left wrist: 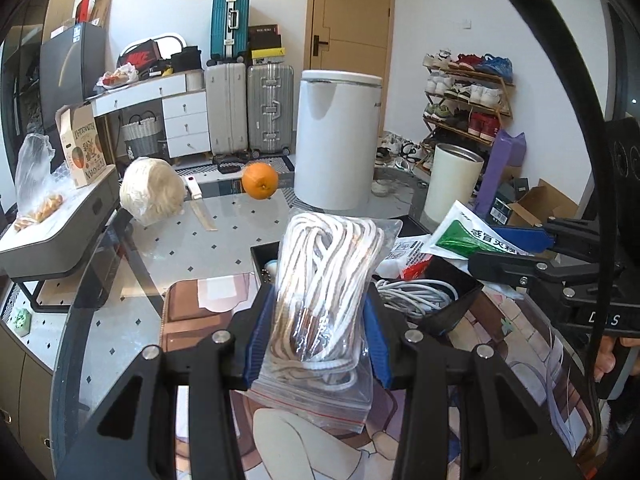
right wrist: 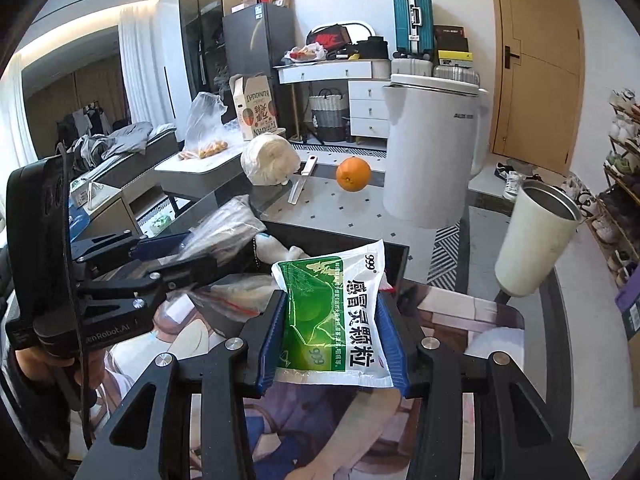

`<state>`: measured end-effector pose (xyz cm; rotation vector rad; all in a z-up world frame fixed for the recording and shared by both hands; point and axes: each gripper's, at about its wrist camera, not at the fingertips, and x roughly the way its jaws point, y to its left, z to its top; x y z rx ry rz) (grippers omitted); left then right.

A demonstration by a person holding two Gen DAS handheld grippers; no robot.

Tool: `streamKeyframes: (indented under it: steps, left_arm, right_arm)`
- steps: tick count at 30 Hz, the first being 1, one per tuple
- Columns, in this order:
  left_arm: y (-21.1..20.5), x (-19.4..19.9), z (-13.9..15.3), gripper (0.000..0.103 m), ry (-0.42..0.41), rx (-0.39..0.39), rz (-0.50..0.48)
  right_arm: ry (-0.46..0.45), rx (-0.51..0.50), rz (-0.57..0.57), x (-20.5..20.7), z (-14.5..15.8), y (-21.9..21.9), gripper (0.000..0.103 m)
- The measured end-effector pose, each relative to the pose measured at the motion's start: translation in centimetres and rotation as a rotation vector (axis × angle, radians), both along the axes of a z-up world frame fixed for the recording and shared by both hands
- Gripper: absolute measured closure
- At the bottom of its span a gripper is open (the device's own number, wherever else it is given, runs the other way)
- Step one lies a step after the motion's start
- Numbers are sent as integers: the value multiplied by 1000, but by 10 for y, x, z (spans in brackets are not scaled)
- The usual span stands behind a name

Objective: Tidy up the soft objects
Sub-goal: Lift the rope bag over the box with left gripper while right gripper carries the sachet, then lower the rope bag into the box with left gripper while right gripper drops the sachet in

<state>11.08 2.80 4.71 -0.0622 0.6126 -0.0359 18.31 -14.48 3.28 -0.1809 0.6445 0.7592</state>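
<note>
My left gripper (left wrist: 318, 332) is shut on a clear zip bag of white rope (left wrist: 326, 280) and holds it upright above the near edge of a black tray (left wrist: 262, 254). My right gripper (right wrist: 334, 340) is shut on a green and white medicine sachet (right wrist: 338, 312), held above the tray's near side (right wrist: 340, 236). The tray holds a coiled white cable (left wrist: 416, 296) and a small white soft item (right wrist: 272, 250). The right gripper shows at the right of the left wrist view (left wrist: 516, 252), the left gripper at the left of the right wrist view (right wrist: 168, 254).
On the glass table stand a tall white appliance (left wrist: 336, 136), a white steel cup (right wrist: 536, 236), an orange (left wrist: 260, 181), a wrapped cabbage (left wrist: 152, 190) and a knife (left wrist: 200, 204). A printed mat (left wrist: 192, 308) lies under the grippers. A grey side table (left wrist: 60, 232) stands left.
</note>
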Motion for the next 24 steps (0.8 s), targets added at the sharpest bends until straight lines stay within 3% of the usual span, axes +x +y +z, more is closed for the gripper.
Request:
streamKeyframes:
  steps: [7, 20, 24]
  left_arm:
    - [-3, 22, -9, 61, 43, -4, -14]
    - [-13, 58, -13, 61, 52, 14, -91]
    - [-18, 71, -20, 61, 68, 59, -114]
  right_arm:
    - [-5, -21, -10, 11, -1, 9, 58]
    - [-11, -27, -33, 18, 4, 0, 58]
    - [-10, -28, -39, 21, 3, -2, 58]
